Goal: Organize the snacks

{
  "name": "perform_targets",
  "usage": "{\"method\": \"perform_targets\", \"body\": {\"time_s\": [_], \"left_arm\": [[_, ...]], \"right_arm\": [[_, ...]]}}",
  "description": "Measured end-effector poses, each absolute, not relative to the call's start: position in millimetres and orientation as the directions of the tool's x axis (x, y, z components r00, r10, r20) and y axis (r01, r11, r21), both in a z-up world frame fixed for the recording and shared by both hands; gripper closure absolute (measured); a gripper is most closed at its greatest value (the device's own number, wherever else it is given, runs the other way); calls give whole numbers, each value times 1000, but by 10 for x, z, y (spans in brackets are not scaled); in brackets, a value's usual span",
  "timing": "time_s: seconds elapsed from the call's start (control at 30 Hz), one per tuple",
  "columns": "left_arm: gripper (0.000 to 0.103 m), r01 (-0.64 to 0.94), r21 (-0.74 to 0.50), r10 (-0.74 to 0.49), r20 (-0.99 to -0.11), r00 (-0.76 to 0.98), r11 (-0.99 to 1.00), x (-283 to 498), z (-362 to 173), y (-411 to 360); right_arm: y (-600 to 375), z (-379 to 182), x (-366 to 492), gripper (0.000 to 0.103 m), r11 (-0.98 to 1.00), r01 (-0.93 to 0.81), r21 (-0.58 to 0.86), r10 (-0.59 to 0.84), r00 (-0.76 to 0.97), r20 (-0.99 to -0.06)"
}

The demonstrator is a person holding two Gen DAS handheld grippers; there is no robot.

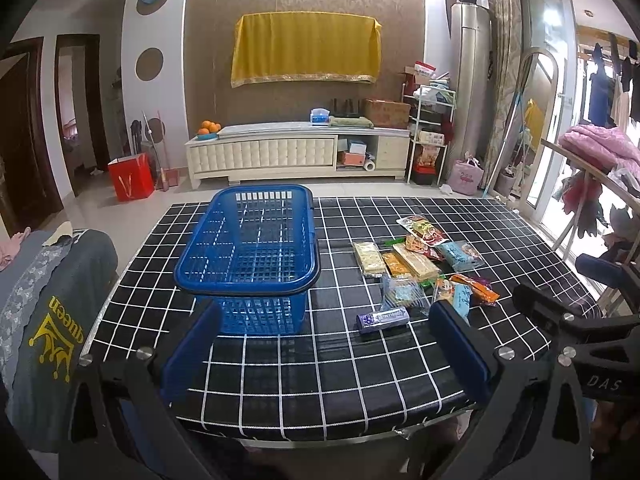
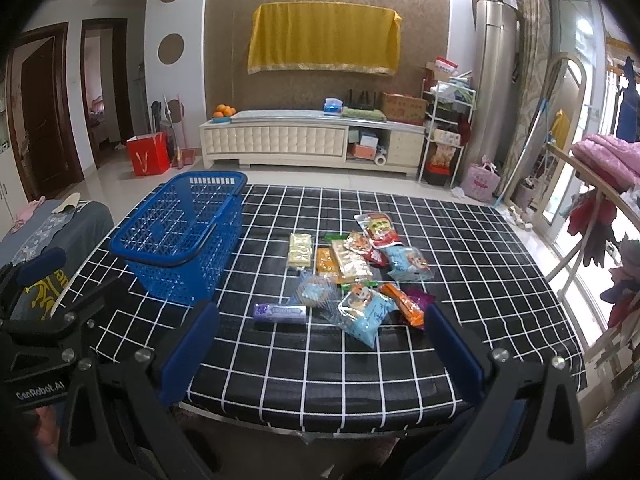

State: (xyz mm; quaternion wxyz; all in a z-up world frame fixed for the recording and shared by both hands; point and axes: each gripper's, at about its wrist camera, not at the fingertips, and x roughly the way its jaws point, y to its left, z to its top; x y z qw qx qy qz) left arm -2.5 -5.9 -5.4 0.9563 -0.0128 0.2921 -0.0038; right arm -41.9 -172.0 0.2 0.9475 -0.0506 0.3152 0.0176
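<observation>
Just ahead of the right claw, wide open and empty like the left claw, snacks lie loose on the worktop: take purple pack first, flat and square, basket ahead-left.

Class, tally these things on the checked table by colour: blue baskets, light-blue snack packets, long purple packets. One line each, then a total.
blue basket: 1
light-blue snack packets: 2
long purple packet: 1
Total: 4
</observation>
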Motion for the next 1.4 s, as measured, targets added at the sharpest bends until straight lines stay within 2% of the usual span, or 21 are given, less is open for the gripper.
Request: {"method": "perform_targets", "body": {"time_s": [0.9, 1.27, 1.4], "left_arm": [[1, 11, -15, -18, -547, 837, 1000, -18, -32, -127], [1, 93, -25, -90, -585, 806, 995, 525, 97, -359], [1, 132, 9, -101, -586, 804, 991, 762, 146, -529]], "right_arm": [[-1757, 58, -376, 0, 995, -71, -76, 13, 805, -594], [-2229, 101, -1, 0, 998, -45, -53, 3, 791, -612], [-2463, 66, 168, 0, 999, -16, -50, -19, 778, -628]]}}
